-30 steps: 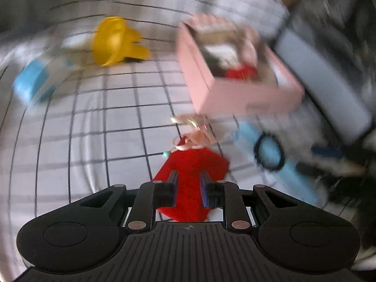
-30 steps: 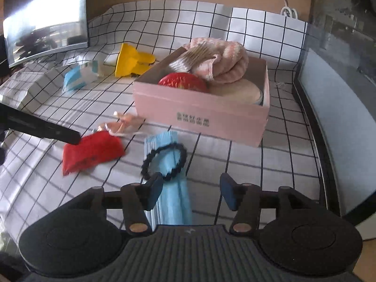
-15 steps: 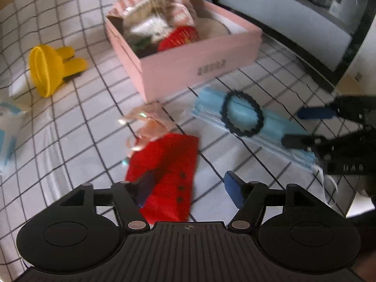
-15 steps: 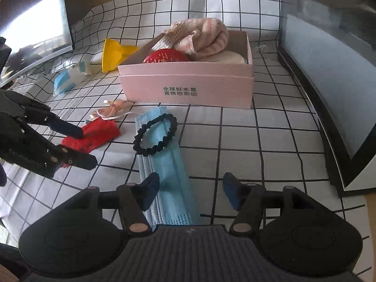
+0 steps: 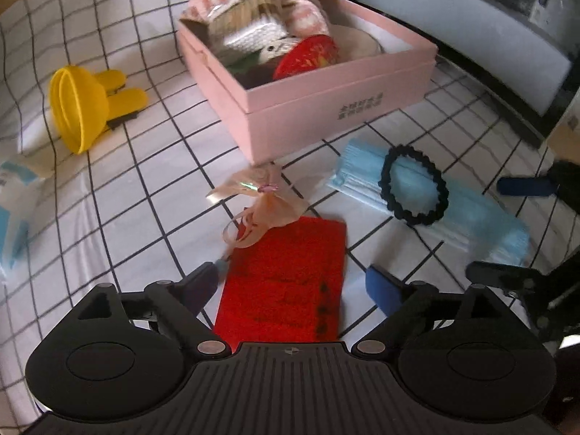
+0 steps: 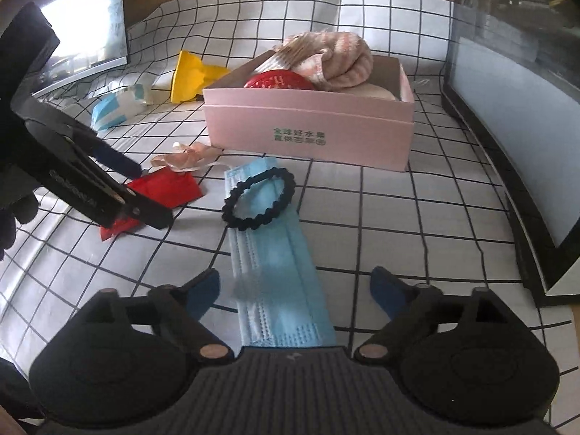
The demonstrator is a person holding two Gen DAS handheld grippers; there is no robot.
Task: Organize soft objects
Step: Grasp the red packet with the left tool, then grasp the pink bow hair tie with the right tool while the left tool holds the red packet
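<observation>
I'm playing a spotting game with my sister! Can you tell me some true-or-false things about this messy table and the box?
1. The black bracelet lies on the blue face mask. True.
2. The pink box is empty. False: it holds a striped cloth and a red thing.
3. The left hand-held gripper is open above the red cloth. True.
4. The yellow funnel sits inside the box. False: it lies on the checked tablecloth.
5. The right hand-held gripper is squeezing the mask. False: it is open.

One pink box (image 6: 308,134), one blue mask (image 6: 275,264), one black bracelet (image 6: 258,198), one red cloth (image 5: 286,279), one yellow funnel (image 5: 81,103).
</observation>
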